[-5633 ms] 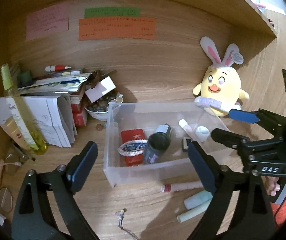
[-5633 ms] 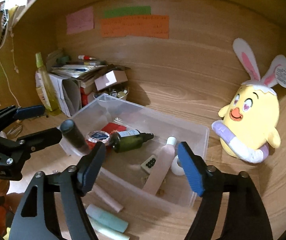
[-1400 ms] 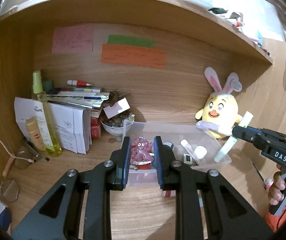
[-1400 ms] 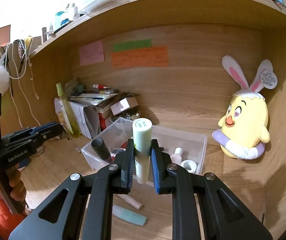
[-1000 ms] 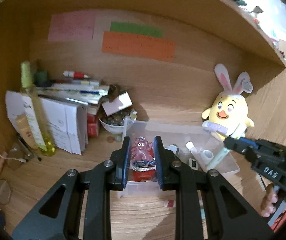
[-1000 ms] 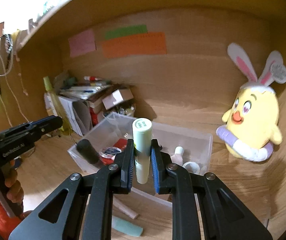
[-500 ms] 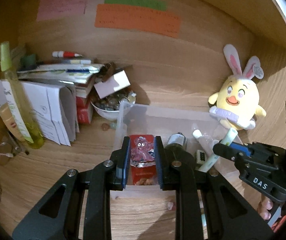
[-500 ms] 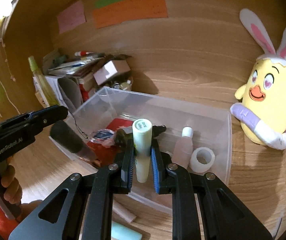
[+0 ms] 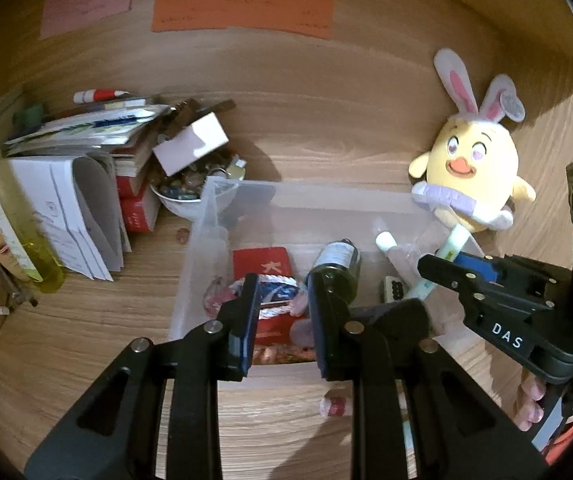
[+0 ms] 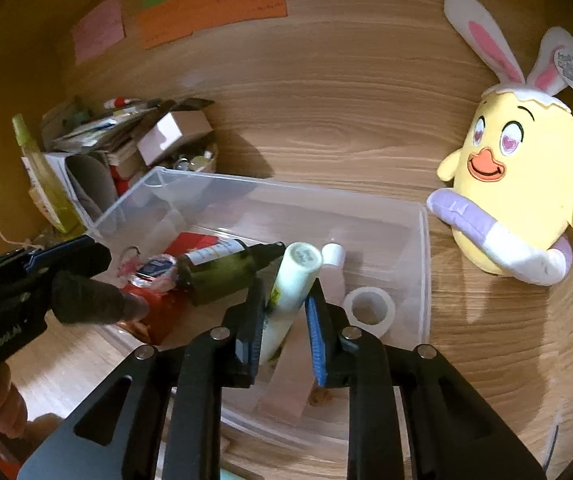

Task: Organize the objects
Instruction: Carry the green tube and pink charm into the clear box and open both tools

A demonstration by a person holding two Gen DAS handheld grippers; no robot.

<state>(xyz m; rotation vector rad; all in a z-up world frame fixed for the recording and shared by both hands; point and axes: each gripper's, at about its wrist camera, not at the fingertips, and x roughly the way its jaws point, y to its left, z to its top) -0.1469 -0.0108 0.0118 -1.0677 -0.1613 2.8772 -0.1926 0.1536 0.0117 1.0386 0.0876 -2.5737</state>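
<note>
A clear plastic bin [image 10: 422, 240] lies on the wooden desk and both grippers hang over it. My right gripper [image 10: 284, 312] has its jaws opening. The pale green tube [image 10: 300, 264] leans tilted against the left pad, with a gap at the right pad. In the left wrist view the same tube [image 9: 456, 240] pokes out of the right gripper [image 9: 450, 268]. My left gripper [image 9: 282, 288] stays narrowly closed. A small pink bear charm [image 10: 128, 270] shows at the left gripper's tips [image 10: 98, 258], blurred. The bin holds a dark green bottle [image 10: 222, 276], a red card [image 9: 262, 264] and a tape roll [image 10: 368, 310].
A yellow plush chick [image 10: 518, 192] with bunny ears sits right of the bin. Papers and books [image 9: 66, 184], a yellow-green spray bottle [image 9: 6, 208] and a bowl of small items [image 9: 190, 196] crowd the left. A loose tube [image 9: 334, 406] lies before the bin.
Both grippers have come forward and down over the bin. The right jaws have parted and the tube, upright before, now tilts. The left jaws keep the same gap.
</note>
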